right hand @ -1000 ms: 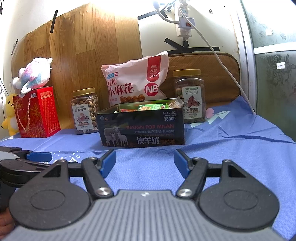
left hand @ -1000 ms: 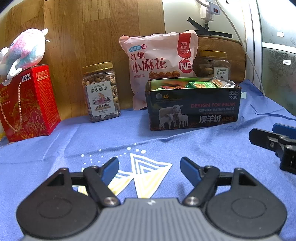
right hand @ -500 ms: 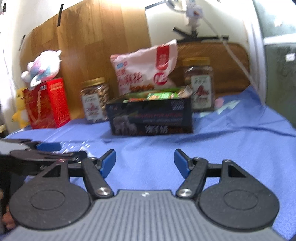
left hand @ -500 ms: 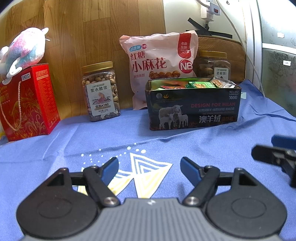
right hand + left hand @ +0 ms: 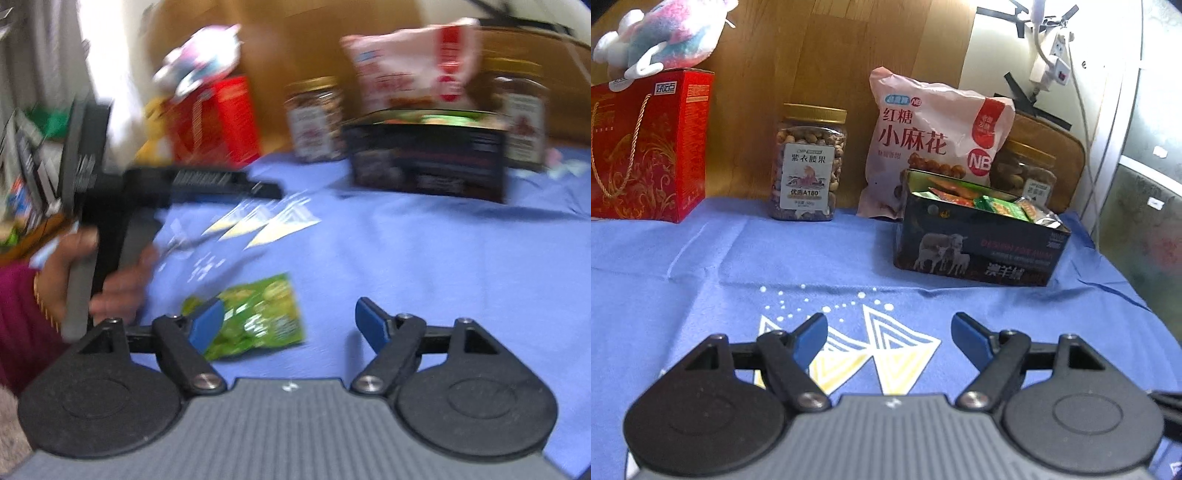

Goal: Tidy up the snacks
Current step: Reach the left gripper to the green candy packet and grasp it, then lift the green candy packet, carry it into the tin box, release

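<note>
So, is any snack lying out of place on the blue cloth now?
Yes. One green snack packet lies flat and alone on the blue cloth, just ahead of the open right gripper, apart from the dark open tin that holds the other packets. The picture is blurred.

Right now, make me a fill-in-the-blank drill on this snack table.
1. The loose green snack packet lies on the ____ cloth.
2. The plush toy sits on the ____ gift box.
3. The dark tin holds small ____.
4. The nut jar has a ____ lid.

Missing: blue; red; packets; gold
</note>
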Demonstrator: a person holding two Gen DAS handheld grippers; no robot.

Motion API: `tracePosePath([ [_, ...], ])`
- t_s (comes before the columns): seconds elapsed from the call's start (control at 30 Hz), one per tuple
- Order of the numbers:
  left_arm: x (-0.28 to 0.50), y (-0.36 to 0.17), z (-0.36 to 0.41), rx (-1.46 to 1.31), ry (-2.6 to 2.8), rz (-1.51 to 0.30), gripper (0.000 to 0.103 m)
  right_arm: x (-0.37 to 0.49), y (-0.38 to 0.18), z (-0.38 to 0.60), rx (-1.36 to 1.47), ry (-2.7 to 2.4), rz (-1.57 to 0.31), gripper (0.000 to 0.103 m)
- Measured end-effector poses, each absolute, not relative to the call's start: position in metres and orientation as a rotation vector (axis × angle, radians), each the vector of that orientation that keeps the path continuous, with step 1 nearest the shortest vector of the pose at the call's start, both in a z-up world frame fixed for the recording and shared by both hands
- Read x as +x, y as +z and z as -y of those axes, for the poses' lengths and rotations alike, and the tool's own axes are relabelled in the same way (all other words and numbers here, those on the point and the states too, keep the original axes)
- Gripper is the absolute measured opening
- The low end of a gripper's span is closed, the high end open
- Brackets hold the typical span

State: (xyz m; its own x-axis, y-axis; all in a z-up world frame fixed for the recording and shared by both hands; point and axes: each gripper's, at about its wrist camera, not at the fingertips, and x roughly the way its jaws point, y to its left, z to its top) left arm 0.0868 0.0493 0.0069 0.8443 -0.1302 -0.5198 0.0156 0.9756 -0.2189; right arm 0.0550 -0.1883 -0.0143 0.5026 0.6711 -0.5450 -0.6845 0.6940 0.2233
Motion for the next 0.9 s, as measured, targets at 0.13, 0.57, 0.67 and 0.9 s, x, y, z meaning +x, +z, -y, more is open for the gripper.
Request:
tracePosePath([
  [0.13, 0.069, 0.014, -0.061, -0.234, -0.107, -0.553, 0.076, 0.046, -0.022, 0.165, -0.12, 0.882, -0.643, 0.088],
  [0.57, 0.074, 0.004, -0.049, -0.347, -0.275, -0.734, 0.076, 0.088, -0.024, 0.185, 0.024, 0.64, -0.638, 0.051],
  [0.67, 0.083, -0.004, -0.037, -0.364, -0.298, -0.777, 0.075, 0.088, -0.026, 0.19, 0.046, 0.648, -0.633, 0.051],
  [0.9, 0.101, -0.01, -0.025, -0.457, -0.355, -0.818, 0.035, 0.087, -0.026, 0.196, 0.116, 0.674, -0.634, 0.052],
])
